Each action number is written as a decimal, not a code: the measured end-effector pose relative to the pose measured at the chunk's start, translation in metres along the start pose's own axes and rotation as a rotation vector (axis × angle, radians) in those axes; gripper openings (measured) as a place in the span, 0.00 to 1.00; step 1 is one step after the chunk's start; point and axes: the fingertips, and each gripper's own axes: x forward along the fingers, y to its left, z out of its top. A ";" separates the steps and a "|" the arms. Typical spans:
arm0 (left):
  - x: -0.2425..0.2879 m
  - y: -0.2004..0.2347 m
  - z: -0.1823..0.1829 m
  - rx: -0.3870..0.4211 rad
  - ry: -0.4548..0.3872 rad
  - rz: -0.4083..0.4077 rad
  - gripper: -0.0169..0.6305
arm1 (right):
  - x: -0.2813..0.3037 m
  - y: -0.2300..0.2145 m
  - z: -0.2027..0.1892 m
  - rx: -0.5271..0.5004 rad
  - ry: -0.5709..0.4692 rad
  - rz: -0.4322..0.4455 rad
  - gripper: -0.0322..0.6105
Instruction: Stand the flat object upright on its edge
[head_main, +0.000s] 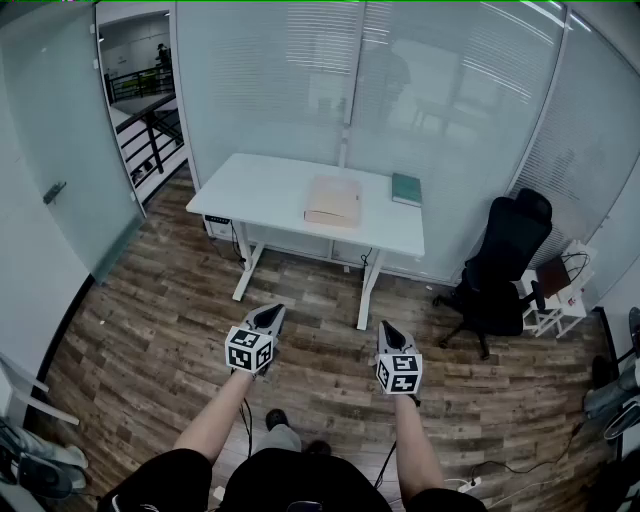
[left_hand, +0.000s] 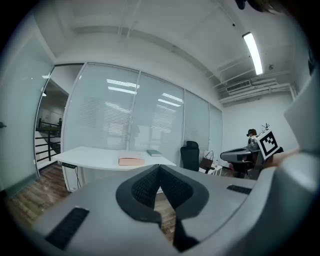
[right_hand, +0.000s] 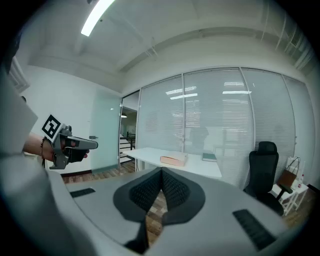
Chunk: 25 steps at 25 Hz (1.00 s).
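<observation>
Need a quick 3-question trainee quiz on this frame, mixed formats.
1. True or false: the left gripper and the right gripper are both shut with nothing between their jaws.
2. Multiple choice: the pink book on the white table is A) lying flat, B) standing on its edge, C) leaning on the glass wall.
3. Fill in: in the head view, the green book lies near the table's ___ end, the side where the black chair stands.
Key: 1 true; 2 A; 3 right.
</observation>
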 end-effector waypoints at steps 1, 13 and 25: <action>0.001 0.000 0.000 0.002 0.001 0.000 0.06 | 0.001 0.000 0.000 -0.004 0.002 0.001 0.08; 0.035 0.018 0.010 -0.003 -0.008 0.006 0.06 | 0.038 -0.009 0.019 0.005 -0.017 0.004 0.08; 0.138 0.077 0.020 -0.016 0.013 -0.036 0.06 | 0.143 -0.045 0.028 0.016 0.019 -0.008 0.08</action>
